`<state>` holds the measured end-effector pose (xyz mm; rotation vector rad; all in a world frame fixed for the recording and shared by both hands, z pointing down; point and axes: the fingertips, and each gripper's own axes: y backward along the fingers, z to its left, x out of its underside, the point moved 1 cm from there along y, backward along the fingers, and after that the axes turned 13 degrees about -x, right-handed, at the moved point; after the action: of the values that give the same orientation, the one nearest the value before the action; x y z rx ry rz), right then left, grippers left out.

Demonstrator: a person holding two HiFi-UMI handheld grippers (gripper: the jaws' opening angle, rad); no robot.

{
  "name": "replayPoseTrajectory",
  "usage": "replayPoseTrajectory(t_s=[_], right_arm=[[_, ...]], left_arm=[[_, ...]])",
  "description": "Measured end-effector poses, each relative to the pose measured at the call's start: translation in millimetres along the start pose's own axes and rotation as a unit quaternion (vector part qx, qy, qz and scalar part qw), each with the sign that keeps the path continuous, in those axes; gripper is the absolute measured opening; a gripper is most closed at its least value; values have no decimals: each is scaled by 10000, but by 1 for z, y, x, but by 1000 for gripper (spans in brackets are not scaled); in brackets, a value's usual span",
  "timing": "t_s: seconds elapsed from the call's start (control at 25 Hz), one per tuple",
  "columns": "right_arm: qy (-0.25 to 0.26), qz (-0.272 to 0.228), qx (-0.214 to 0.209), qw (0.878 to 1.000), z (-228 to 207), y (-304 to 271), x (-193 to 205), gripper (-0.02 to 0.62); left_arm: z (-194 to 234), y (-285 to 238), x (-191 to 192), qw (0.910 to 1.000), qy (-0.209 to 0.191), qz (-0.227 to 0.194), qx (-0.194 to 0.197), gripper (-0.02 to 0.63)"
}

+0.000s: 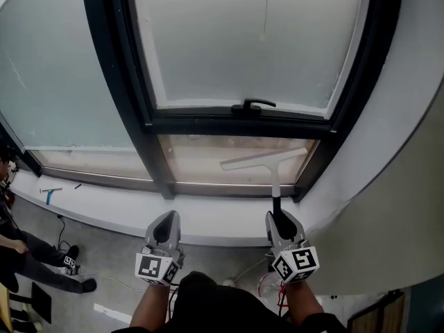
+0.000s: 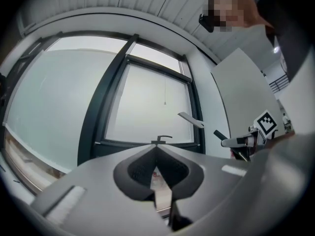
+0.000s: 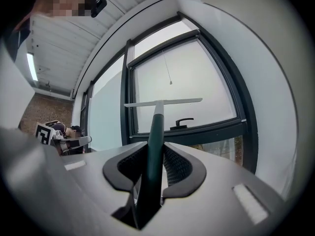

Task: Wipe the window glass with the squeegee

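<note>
The squeegee has a long white blade (image 1: 263, 159) and a dark green handle (image 1: 276, 205). My right gripper (image 1: 279, 219) is shut on that handle, and the blade is held up in front of the lower pane, just below the dark window frame. In the right gripper view the handle (image 3: 154, 136) runs up between the jaws to the blade (image 3: 162, 102), with the frosted window glass (image 3: 187, 82) behind it. My left gripper (image 1: 165, 225) is shut on nothing, level with the sill. From the left gripper view (image 2: 156, 150) the blade (image 2: 191, 119) shows at the right.
A black window handle (image 1: 253, 105) sits on the frame above the blade. The white sill (image 1: 208, 217) runs below the panes, with a small blue tool (image 1: 50, 193) at its left end. A seated person's legs (image 1: 31, 259) are at lower left. A grey wall (image 1: 395, 172) closes the right.
</note>
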<state>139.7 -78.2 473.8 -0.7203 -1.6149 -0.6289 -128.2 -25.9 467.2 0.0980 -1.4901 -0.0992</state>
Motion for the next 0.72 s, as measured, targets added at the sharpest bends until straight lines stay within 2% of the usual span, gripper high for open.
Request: replayPoseTrajectory(t_s=[0.28, 0.36, 0.56, 0.72], right_arm=[[-193, -27, 422, 9989, -40, -19, 15, 95], [-147, -72, 556, 9983, -49, -35, 9, 95], [169, -260, 909, 9954, -65, -79, -21, 95], [311, -394, 1316, 9900, -82, -99, -38, 95]], left_arm=[[-17, -64, 22, 9986, -233, 245, 417, -2], [-16, -89, 20, 9979, -287, 162, 557, -3], [-7, -148, -2, 9934, -76, -207, 1124, -2], [-3, -180, -7, 9876, -120, -261, 1540, -3]])
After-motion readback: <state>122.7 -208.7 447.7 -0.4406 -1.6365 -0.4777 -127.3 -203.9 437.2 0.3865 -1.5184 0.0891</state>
